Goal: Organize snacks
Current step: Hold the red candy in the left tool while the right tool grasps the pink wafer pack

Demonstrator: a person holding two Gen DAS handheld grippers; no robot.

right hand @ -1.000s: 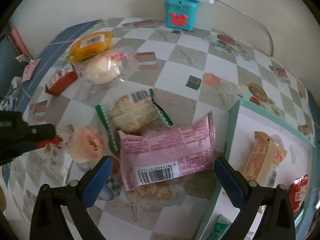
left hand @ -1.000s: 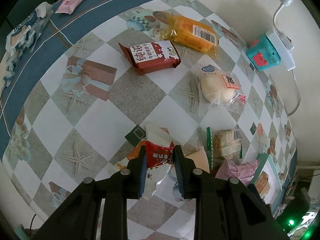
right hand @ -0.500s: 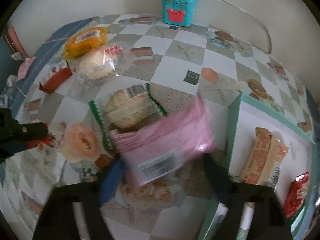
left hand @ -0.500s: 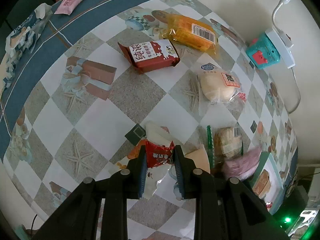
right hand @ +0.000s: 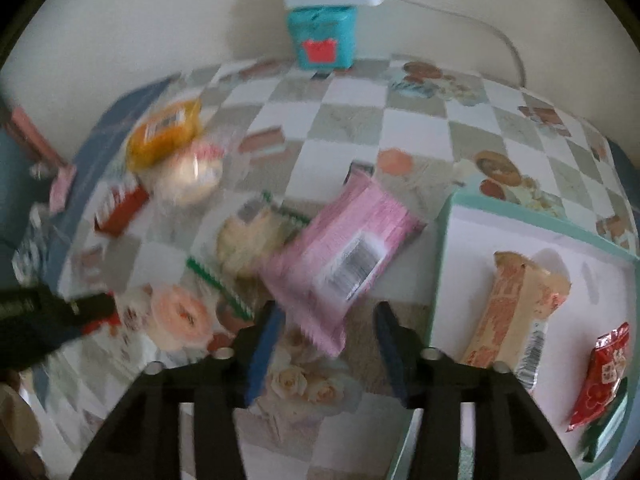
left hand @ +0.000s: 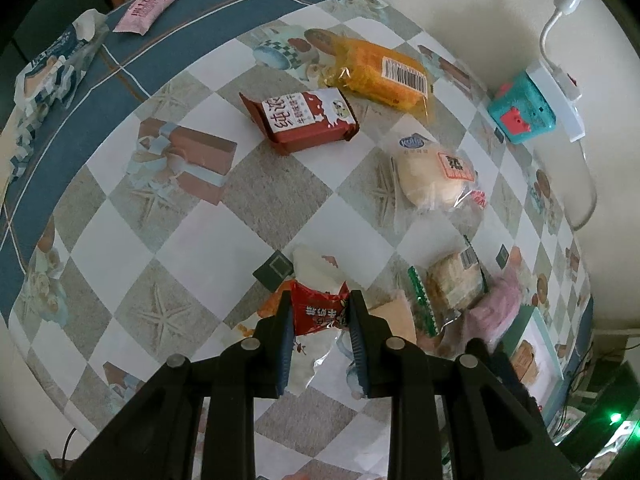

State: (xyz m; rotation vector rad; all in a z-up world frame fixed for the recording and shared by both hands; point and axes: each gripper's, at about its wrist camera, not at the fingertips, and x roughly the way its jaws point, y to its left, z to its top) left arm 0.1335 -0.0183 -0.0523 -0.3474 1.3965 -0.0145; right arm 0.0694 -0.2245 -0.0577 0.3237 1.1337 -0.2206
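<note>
While left tongs pinch red packet | right tongs opening around pink packet

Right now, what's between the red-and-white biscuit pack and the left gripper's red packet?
Left wrist view: only bare checkered tablecloth between the biscuit pack and the red packet in the left gripper.

Glossy printed film on the small red packet, crinkly clear plastic round the pale bun. The checked tablecloth looks smooth with a soft sheen, and the black gripper fingers are matt plastic.
</note>
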